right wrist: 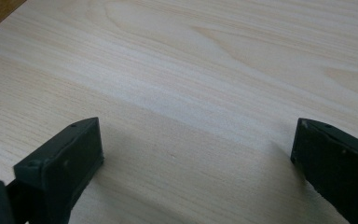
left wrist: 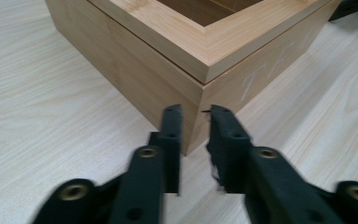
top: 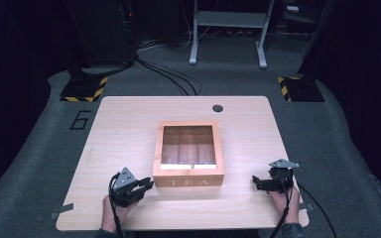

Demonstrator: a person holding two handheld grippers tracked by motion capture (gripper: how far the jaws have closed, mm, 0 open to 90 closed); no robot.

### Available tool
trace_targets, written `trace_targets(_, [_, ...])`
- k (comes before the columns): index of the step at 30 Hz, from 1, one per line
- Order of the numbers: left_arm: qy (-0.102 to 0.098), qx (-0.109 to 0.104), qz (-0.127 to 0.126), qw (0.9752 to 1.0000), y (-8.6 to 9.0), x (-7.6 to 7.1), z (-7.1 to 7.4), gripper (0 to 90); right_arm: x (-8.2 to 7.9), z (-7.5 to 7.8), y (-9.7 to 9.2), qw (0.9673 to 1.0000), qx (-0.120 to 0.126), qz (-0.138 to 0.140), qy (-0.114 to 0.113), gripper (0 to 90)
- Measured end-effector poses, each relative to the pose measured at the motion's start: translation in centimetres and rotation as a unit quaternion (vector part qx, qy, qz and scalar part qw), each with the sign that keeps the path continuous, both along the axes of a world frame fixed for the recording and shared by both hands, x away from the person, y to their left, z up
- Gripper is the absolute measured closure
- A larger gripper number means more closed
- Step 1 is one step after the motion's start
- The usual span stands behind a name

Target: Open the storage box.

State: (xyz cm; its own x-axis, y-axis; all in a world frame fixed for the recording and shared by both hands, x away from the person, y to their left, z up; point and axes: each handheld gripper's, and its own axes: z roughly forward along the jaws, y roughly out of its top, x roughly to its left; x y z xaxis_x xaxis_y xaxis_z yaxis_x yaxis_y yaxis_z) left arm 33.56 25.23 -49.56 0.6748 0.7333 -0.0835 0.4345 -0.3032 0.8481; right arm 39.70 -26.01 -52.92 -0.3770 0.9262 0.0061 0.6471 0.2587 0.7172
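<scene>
Black jaws of the left gripper [left wrist: 195, 140] stand nearly together with a narrow gap, nothing held between them, their tips just short of the near corner of a wooden tea box [left wrist: 200, 51]. From above, the box [top: 189, 154] sits mid-table with "TEA" in pale letters on its front face and a windowed lid showing dividers inside; it lies just ahead and to the right of the left gripper [top: 146, 184], and well to the left of the right gripper [top: 254, 182]. That right gripper [right wrist: 196, 149] has its jaws spread wide and empty over bare light-wood table [right wrist: 205, 70]. On the grey floor beyond the table's left edge a "6" [top: 81, 120] is marked.
</scene>
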Motion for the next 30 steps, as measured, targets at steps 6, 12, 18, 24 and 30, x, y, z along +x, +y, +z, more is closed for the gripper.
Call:
trace_targets(6, [-0.013,-0.026,0.009,0.9995,0.33,-0.19,0.16,90.0,0.03,-0.01,-0.03,1.0,-0.001,0.002,-0.002,1.6])
trace_targets(12, [-0.006,-0.028,0.001,0.9996,0.17,-0.12,0.05,90.0,0.03,-0.01,-0.03,1.0,-0.001,0.002,-0.002,1.6])
trace_targets(18, [-0.008,-0.035,0.001,0.9993,0.15,0.13,0.13,90.0,0.04,-0.01,-0.02,1.0,-0.001,0.0,-0.002,1.6])
trace_targets(24, [-0.008,-0.043,-0.001,0.999,0.3,0.19,0.01,90.0,0.04,-0.01,-0.02,1.0,-0.001,0.0,-0.002,1.6])
trace_targets(30, [-0.007,-0.063,-0.004,0.998,0.53,0.26,-0.35,90.0,0.04,-0.01,-0.02,1.0,-0.001,0.001,-0.002,1.5])
